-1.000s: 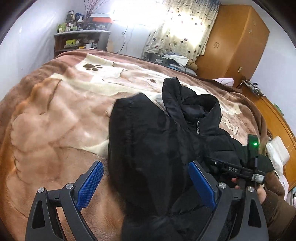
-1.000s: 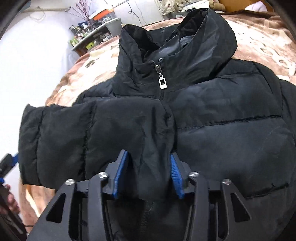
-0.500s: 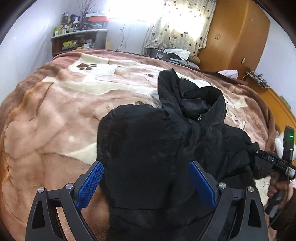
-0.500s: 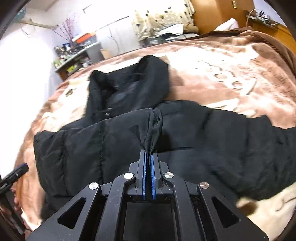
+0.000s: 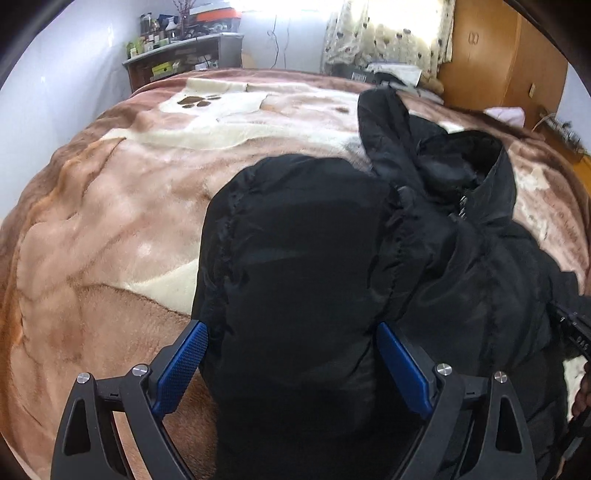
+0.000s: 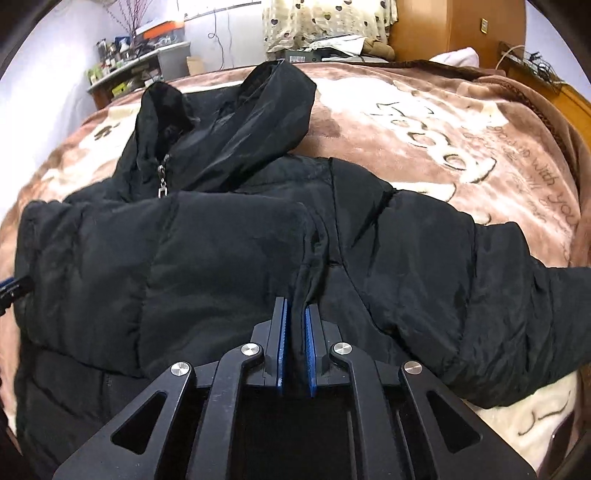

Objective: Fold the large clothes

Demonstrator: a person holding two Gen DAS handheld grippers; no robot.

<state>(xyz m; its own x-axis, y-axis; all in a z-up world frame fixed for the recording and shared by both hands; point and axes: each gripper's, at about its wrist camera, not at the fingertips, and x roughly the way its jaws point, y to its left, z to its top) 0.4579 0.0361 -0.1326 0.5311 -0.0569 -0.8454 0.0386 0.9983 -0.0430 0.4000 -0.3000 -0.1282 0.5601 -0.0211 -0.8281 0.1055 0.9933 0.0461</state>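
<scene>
A black puffer jacket [image 6: 229,258] lies spread across the brown and cream fleece blanket [image 5: 110,221] covering the bed, its hood [image 6: 258,110] pointing toward the far edge where the shelf [image 5: 177,59] and the spotted curtain [image 6: 325,22] stand. The zip pull [image 6: 161,191] hangs at the collar. One sleeve [image 6: 480,288] stretches out flat toward the right edge of the bed, over the lettering printed on the blanket. The other sleeve is folded in across the chest, and the right gripper [image 6: 295,325] has its blue pads drawn nearly together on a ridge of black fabric there, pinching the jacket. The left gripper [image 5: 291,354] is spread wide, its two blue pads [image 5: 181,365] standing on either side of the padded bulk of the jacket near the left side of the garment; the fabric sits between them, but the pads do not press it. At the right edge of the left wrist view, part of the other gripper's black body and a hand [image 5: 581,395] holding it show beside the jacket. A wooden wardrobe [image 5: 498,55] stands in the far right corner of the room.
</scene>
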